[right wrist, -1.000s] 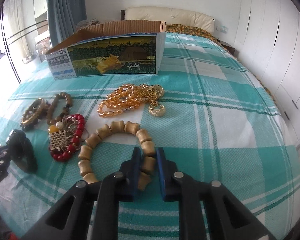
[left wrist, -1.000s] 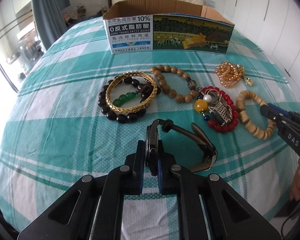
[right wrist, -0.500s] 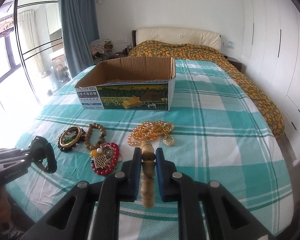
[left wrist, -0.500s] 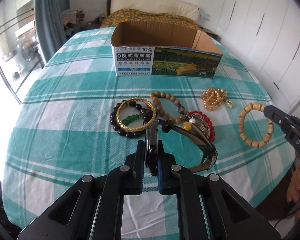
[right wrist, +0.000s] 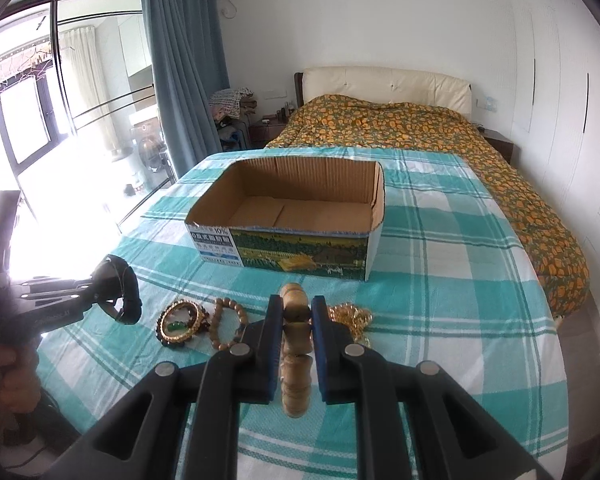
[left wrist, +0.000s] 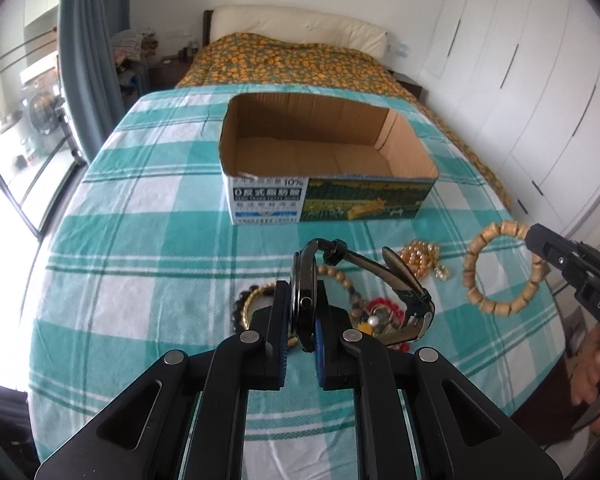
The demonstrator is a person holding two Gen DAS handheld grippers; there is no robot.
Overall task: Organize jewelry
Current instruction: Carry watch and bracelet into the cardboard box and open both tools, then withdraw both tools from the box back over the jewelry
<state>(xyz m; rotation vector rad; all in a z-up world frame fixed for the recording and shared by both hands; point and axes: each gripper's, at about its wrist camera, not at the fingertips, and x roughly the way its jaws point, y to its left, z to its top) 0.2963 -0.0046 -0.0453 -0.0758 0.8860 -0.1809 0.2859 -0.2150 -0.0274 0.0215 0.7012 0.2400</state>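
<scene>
L gripper (left wrist: 303,304) clamps watch (left wrist: 305,292); R gripper (right wrist: 296,314) clamps wooden bracelet (right wrist: 296,344).

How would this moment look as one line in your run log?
left hand-held gripper: shut on watch | right hand-held gripper: shut on wooden bracelet | box: empty

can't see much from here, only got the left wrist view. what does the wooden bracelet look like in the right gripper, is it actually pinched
Observer: Yes. The right gripper is shut on the wooden bead bracelet, which hangs edge-on between the pads.
Operator: is the box empty on the side nearest the right gripper
Observer: The cardboard box shows a bare floor right up to its near wall; no jewelry inside.
Operator: how does my watch look from over there
Observer: The watch is seen side-on, clamped in the left gripper and clear of the bedspread.
</scene>
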